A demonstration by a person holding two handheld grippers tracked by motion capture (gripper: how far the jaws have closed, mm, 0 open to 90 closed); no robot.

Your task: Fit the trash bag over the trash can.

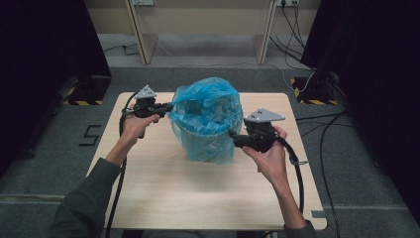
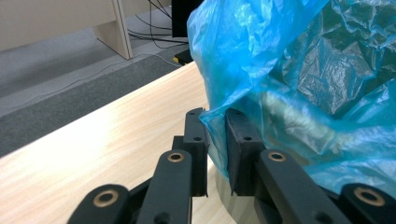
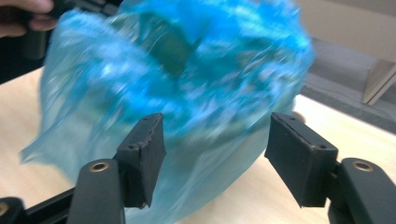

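My left gripper [image 1: 167,106] is pinching a fold of the blue bag [image 1: 208,119] at its rim; in the left gripper view the film sits clamped btwn both pads, bag billowing up and to the right of them. My right gripper [image 1: 232,134] has its jaws spread wide, bag straight ahead and close, w/ film showing btwn the pads [image 3: 142,154], blurred. The bag lines a bin on the table [image 1: 198,193], btwn the two grippers.

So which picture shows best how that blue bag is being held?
The left gripper view: the left gripper has its fingers pinched on the blue bag edge. The high view shows the whole bag from afar. The right gripper view is blurred, with the right gripper open.
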